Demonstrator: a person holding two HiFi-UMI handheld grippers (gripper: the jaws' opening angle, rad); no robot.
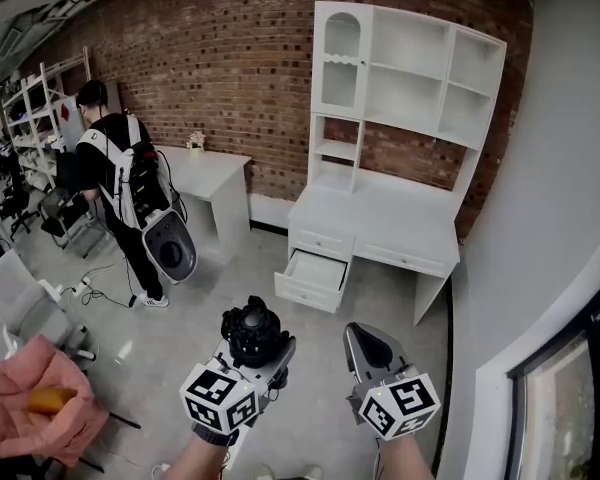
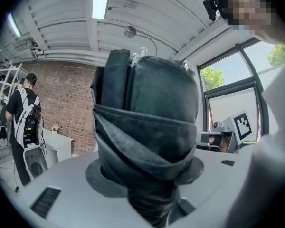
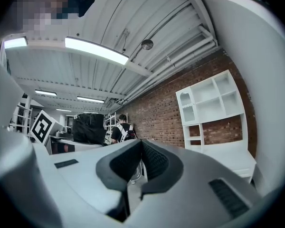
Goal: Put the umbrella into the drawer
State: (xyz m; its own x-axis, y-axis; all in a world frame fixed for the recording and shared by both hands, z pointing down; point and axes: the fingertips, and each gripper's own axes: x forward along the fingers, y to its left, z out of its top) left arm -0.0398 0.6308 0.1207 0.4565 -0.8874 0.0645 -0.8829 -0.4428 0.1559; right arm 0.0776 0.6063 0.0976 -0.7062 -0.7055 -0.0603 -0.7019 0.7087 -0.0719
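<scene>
The grey floor [image 1: 210, 298] carries a white desk [image 1: 400, 218] with its lower left drawer [image 1: 315, 271] pulled open and a shelf unit [image 1: 405, 73] standing on its top. Left of it, a smaller desk [image 1: 208, 166] bears a small plant [image 1: 196, 141]. A chair [image 1: 20, 303] stands at far left.

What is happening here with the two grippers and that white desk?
A person holds a gripper in each hand. The left gripper is shut on a folded black umbrella; the right gripper is shut and empty. Both are some way from the white desk, whose lower left drawer stands open. The umbrella is not yet in it.
</scene>
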